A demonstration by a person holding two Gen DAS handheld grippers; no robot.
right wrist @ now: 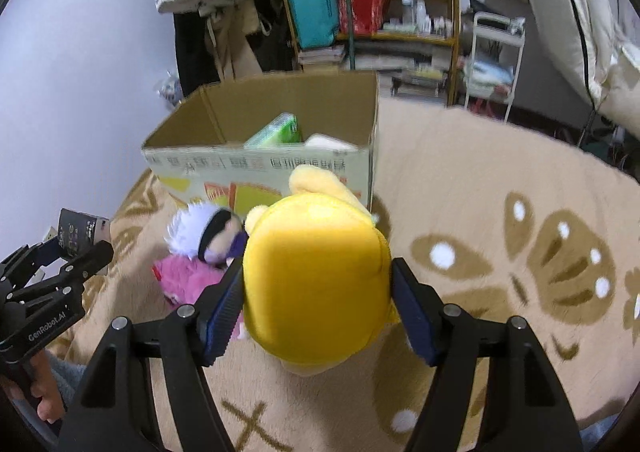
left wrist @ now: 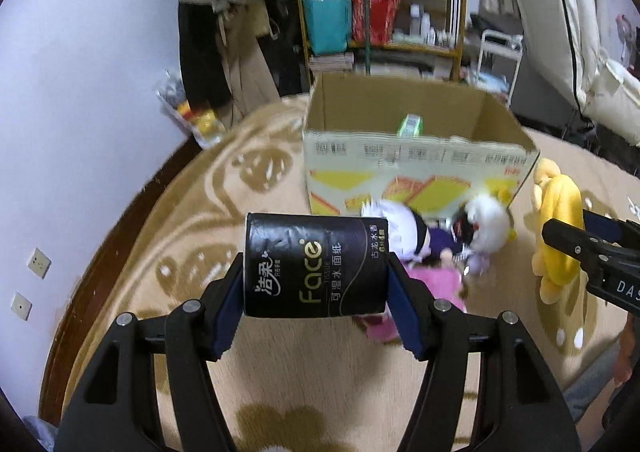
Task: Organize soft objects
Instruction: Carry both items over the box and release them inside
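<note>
Left gripper (left wrist: 316,292): black tissue pack (left wrist: 316,266) is clamped between both pads, held above the rug (left wrist: 240,180), short of the cardboard box (left wrist: 416,168). Right gripper (right wrist: 318,292): yellow plush (right wrist: 316,276) is squeezed between the pads, just in front of the box. 1 green pack (right wrist: 276,130) is seen inside the box. White-haired doll (right wrist: 208,232) and pink plush (right wrist: 188,278) are lying on the rug beside the box.

Evenly and softly lit indoors, with faint shadows on the rug (right wrist: 500,192), strong fisheye bending and dark corners at the edges, motion blur on the shelves (left wrist: 380,12), cardboard box (left wrist: 412,168) and dolls (left wrist: 440,236).
</note>
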